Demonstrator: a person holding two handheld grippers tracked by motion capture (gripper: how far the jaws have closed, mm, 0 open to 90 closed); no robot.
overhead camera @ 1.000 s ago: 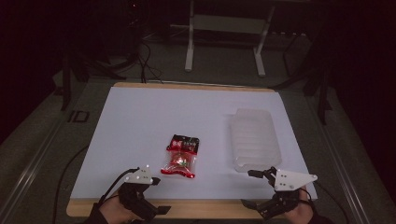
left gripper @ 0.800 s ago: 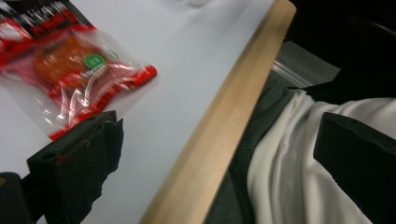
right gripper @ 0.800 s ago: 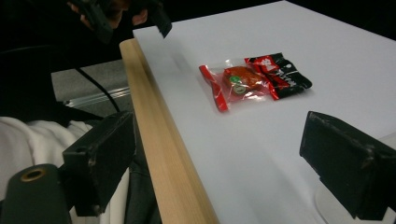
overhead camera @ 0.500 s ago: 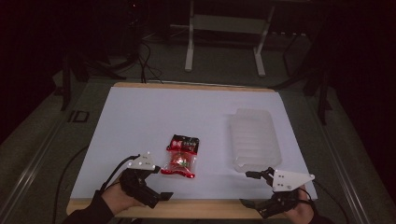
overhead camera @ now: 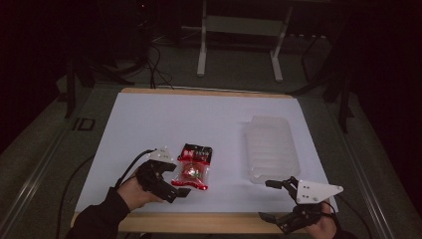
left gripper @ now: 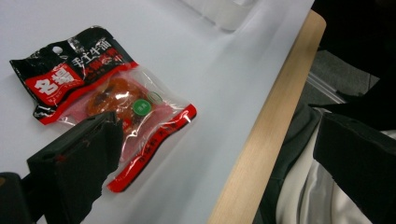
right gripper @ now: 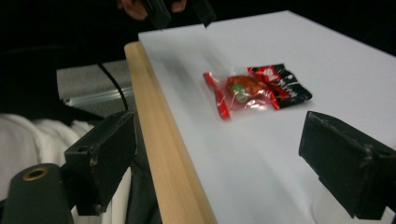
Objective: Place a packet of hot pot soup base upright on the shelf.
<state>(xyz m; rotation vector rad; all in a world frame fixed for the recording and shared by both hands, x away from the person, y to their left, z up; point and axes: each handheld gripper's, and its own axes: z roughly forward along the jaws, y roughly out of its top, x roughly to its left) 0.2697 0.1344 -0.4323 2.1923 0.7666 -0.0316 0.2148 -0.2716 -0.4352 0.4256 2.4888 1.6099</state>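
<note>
L gripper [overhead camera: 181, 180] spread wide, empty, beside snack packet [overhead camera: 194, 167]. R gripper [overhead camera: 271, 200] just reopened wide, empty. Packet's green sticker [left gripper: 142, 107] legible from L gripper view.

dim lab: white-topped test table [overhead camera: 149, 124], floor cables [overhead camera: 154, 59], metal stand [overhead camera: 239, 45]

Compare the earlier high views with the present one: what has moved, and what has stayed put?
The left gripper has moved away from the table's near edge to the snack packet, jaws open and holding nothing. The right gripper, also open, has stayed at the near right corner. The packet and the clear tray lie where they were.
</note>
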